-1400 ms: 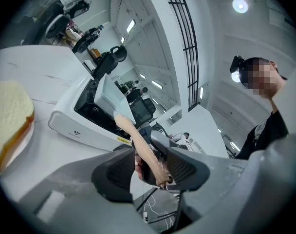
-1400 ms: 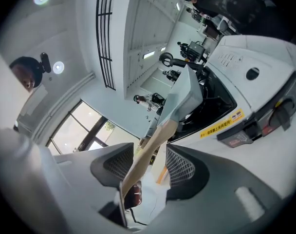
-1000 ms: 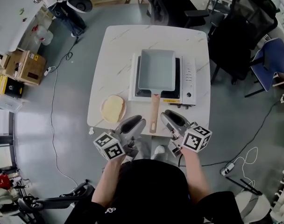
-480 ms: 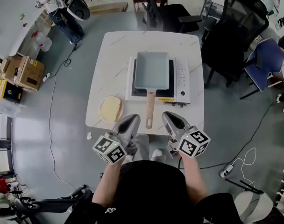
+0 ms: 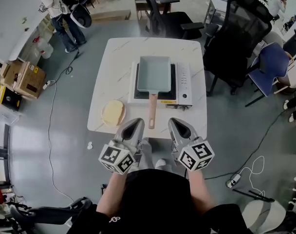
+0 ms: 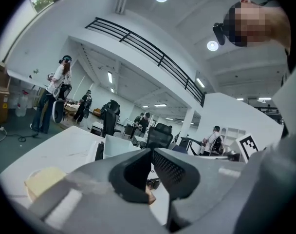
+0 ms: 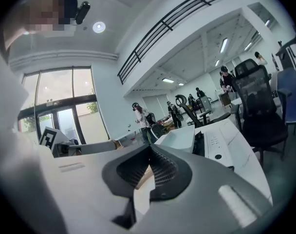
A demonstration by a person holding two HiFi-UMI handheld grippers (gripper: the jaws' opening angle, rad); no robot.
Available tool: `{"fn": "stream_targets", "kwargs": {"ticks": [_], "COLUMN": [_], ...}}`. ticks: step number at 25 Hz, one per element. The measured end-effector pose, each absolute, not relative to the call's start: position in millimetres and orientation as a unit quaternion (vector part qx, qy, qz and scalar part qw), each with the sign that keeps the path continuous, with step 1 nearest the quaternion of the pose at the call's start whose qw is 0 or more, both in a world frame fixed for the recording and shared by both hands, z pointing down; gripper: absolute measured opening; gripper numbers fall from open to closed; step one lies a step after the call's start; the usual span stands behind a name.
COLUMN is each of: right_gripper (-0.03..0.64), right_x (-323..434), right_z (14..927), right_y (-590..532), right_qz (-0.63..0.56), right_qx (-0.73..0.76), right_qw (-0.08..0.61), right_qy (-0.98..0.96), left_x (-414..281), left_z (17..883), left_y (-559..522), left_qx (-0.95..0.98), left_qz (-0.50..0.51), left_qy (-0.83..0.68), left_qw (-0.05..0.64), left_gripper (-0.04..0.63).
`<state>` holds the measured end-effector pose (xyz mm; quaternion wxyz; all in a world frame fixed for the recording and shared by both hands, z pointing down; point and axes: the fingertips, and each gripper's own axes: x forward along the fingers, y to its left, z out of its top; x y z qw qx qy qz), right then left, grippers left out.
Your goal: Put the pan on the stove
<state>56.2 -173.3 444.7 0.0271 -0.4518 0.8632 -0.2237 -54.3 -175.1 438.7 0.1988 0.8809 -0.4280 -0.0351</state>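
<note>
The pan (image 5: 154, 74) sits squarely on the stove (image 5: 183, 84), its wooden handle (image 5: 151, 110) pointing back between the left gripper (image 5: 135, 124) and right gripper (image 5: 175, 123), both closed, empty and equally near.

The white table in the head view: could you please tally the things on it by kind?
Rectangular pan: 1
Portable stove: 1
Bread slice: 1
Total: 3
</note>
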Motion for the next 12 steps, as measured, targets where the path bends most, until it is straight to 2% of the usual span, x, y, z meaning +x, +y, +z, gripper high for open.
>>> {"fn": "stream_targets", "kwargs": {"ticks": [12], "right_gripper": [-0.012], "right_x": [67], "right_z": [421], "right_y": [-135], "right_qz": [-0.158], "right_qx": [-0.491], "right_qw": [0.011], "right_qy": [0.857], "left_x": [-44], "left_z": [414], "left_y": [-141], "left_qx": [0.877], "left_qz": [-0.026], "left_qy": [-0.458], "left_qw": [0.138], "left_gripper": [0.005]}}
